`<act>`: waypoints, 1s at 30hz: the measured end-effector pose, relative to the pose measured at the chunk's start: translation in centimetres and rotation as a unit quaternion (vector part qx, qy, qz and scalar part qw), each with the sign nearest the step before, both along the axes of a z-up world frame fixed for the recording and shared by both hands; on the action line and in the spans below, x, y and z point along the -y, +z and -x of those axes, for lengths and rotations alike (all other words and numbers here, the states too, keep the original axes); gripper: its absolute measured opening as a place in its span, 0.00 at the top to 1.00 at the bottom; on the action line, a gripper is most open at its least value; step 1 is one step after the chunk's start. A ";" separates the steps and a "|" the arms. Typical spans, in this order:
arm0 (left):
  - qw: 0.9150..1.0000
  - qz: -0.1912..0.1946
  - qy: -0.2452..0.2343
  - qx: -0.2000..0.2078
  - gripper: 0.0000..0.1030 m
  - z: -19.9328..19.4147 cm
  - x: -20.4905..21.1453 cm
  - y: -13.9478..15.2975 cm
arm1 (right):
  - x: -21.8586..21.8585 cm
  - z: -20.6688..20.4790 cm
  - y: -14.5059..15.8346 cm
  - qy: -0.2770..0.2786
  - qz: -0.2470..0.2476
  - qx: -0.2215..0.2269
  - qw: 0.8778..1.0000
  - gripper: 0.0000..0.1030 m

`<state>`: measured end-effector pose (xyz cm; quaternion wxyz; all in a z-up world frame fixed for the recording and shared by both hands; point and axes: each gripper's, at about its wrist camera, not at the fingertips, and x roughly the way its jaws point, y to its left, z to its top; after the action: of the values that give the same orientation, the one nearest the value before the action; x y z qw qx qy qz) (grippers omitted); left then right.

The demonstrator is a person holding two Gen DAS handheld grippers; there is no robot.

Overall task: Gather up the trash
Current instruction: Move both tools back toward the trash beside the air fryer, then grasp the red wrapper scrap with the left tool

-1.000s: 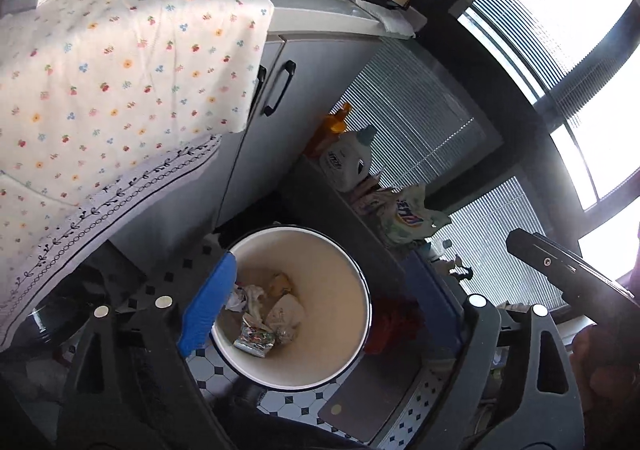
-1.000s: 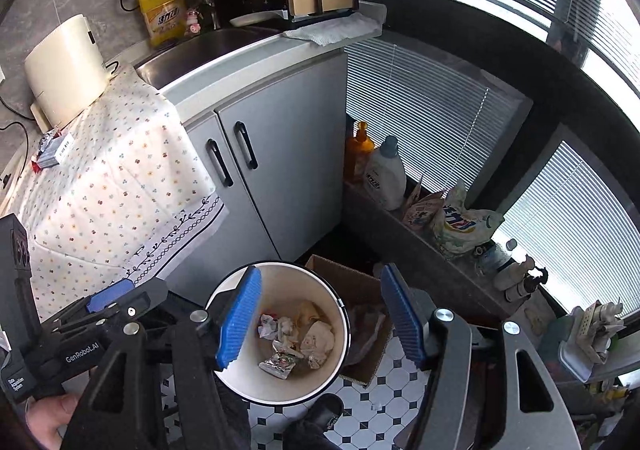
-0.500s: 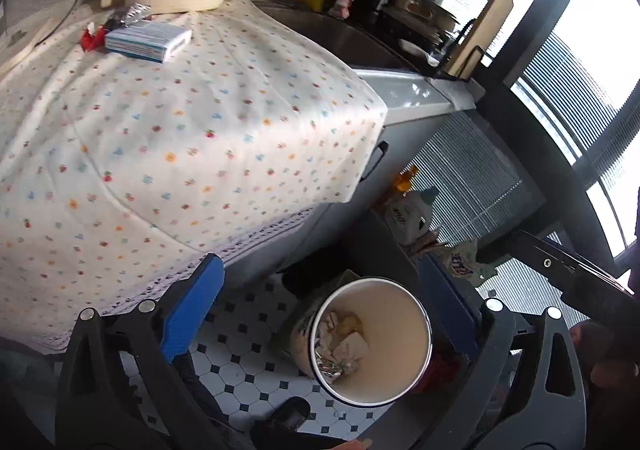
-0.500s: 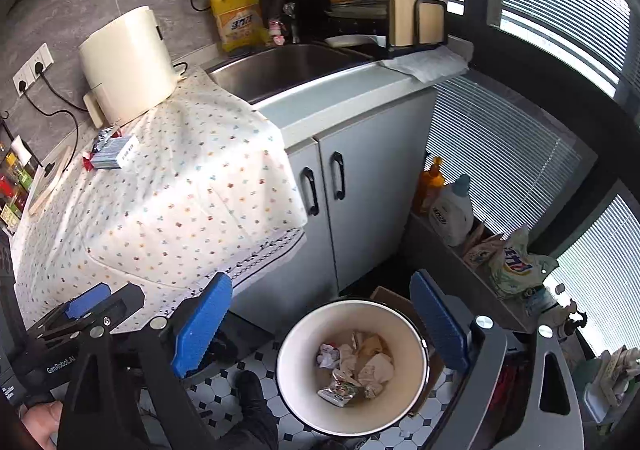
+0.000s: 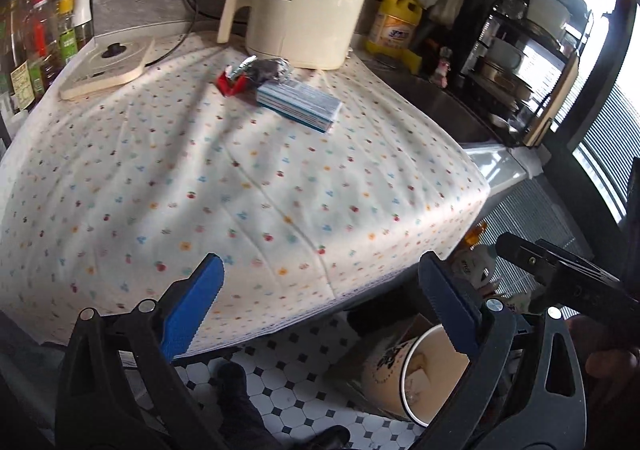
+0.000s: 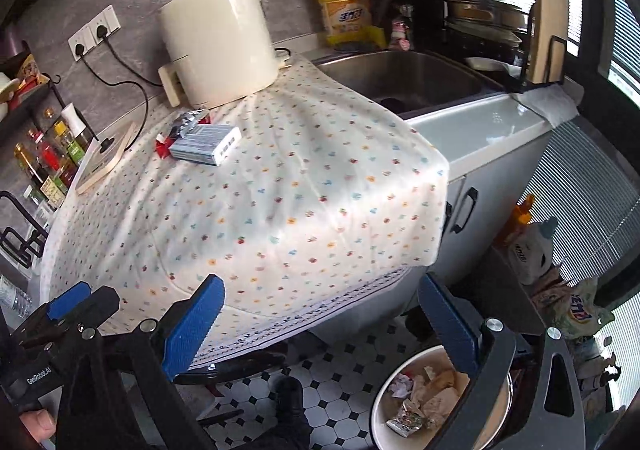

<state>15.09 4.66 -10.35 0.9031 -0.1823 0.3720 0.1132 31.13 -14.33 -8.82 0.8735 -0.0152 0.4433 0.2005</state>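
A blue-and-white box [image 5: 298, 104] lies on the flowered tablecloth [image 5: 240, 186], with a red wrapper [image 5: 230, 84] and a dark foil wrapper [image 5: 266, 70] beside it near the cream appliance. They also show in the right wrist view: box [image 6: 206, 144], red wrapper [image 6: 162, 148]. A white trash bin [image 6: 384, 406] with crumpled trash stands on the tiled floor, lower right; it shows in the left wrist view too [image 5: 384, 378]. My left gripper [image 5: 320, 306] is open and empty above the cloth's near edge. My right gripper [image 6: 320, 310] is open and empty.
A cream appliance [image 5: 308, 2] and a flat scale [image 5: 108, 64] stand at the back of the counter. Bottles [image 5: 40, 46] line the left. A sink [image 6: 404, 78], yellow detergent jug [image 6: 346, 12] and dish rack [image 6: 488, 10] are to the right. Cleaning bottles [image 6: 528, 246] stand by the window.
Both grippers have risen and tilted up from over the trash bin toward the countertop. The bin has dropped to the lower right of both views. Both stay open and empty.
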 end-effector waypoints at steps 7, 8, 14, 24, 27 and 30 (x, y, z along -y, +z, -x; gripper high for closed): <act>0.999 -0.009 0.036 0.013 0.06 0.6 -4.7 0.7 | -5.8 -0.2 0.4 0.042 -0.004 0.008 0.999 0.08; 0.999 -0.009 0.039 0.015 0.06 0.6 -5.4 0.8 | -6.5 -0.3 0.4 0.046 -0.004 0.009 0.999 0.08; 0.998 -0.009 0.052 0.026 0.06 -0.1 -9.1 1.1 | -10.6 -1.8 0.6 0.063 0.000 0.017 0.998 0.08; 0.998 -0.007 0.040 0.040 0.06 -3.9 -15.7 1.1 | -16.3 -5.3 0.1 0.047 0.005 0.026 0.999 0.08; 0.998 -0.004 0.032 0.046 0.06 -5.2 -17.5 1.1 | -17.4 -6.1 0.2 0.035 0.006 0.030 0.999 0.08; 0.998 0.002 0.019 0.055 0.06 -6.7 -19.0 1.1 | -18.1 -6.7 0.3 0.021 0.011 0.035 0.999 0.08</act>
<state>21.79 23.63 -9.29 0.9194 -0.1968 0.3188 0.1194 37.82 3.77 -8.48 0.8839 -0.0407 0.4143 0.2131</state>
